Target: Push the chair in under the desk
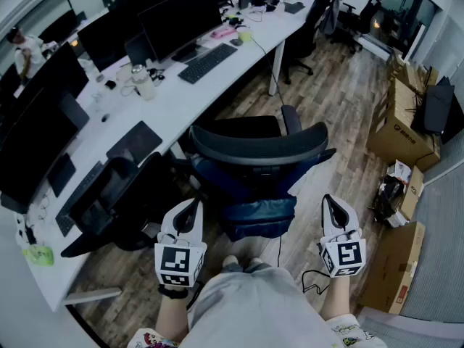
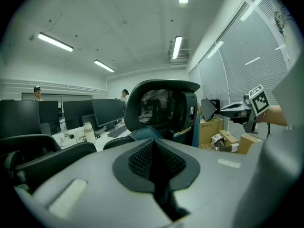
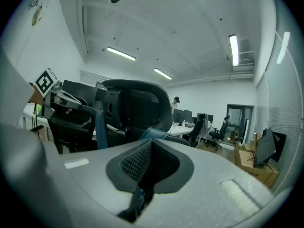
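A black mesh-backed office chair (image 1: 255, 158) with a blue seat stands pulled out from the long white desk (image 1: 181, 100), its backrest turned toward me. My left gripper (image 1: 193, 206) is just behind the chair's left side, shut and holding nothing. My right gripper (image 1: 330, 201) is behind the chair's right side, also shut and holding nothing. Neither touches the chair. In the left gripper view the chair's backrest (image 2: 164, 103) rises ahead of the closed jaws (image 2: 153, 148). The right gripper view shows the backrest (image 3: 137, 106) beyond its closed jaws (image 3: 148, 151).
A second black chair (image 1: 116, 209) sits tucked at the desk to the left. Monitors (image 1: 177, 17), a keyboard (image 1: 206, 62) and a bottle (image 1: 143, 82) are on the desk. Cardboard boxes (image 1: 402, 118) line the right wall. A cable (image 1: 308, 281) lies on the wood floor.
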`<state>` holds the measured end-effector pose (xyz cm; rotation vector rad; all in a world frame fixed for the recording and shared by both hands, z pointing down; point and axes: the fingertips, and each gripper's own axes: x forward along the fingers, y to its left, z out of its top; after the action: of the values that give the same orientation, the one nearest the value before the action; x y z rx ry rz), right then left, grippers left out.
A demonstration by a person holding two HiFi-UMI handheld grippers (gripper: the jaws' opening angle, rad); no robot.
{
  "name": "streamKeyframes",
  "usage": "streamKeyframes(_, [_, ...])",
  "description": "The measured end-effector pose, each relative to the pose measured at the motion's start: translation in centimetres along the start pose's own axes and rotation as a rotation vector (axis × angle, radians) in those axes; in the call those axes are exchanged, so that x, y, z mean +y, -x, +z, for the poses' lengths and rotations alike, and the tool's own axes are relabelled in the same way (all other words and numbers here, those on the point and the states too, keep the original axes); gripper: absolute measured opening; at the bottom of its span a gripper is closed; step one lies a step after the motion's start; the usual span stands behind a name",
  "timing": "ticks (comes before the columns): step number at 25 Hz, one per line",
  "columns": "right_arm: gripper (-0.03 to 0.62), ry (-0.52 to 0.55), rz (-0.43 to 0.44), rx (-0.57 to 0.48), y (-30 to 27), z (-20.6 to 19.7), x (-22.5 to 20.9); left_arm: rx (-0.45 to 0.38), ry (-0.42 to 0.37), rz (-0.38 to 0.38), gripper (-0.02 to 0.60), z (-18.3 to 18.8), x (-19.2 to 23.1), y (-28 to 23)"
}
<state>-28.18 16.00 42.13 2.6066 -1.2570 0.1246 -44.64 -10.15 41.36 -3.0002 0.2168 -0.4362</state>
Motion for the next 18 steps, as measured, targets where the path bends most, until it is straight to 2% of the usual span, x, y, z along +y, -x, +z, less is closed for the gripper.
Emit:
streamKeyframes(11, [0.0, 0.02, 0.013, -0.009, -0.4, -0.1, -0.5, 0.024, -0.054, 0.018, 0.011, -0.4, 0.2, -0.3])
streamKeyframes(15, [0.002, 0.034, 0.023, -0.009, -0.7, -0.1, -0.8, 0.027, -0.078, 0.021, 0.038, -0.3, 0.5, -0.5])
streamKeyframes(18, [0.04, 0.056, 0.046, -0.008, -1.1, 0.0, -0.9, 0.028, -0.106, 0.024, 0.06, -0.1, 0.9, -0.8])
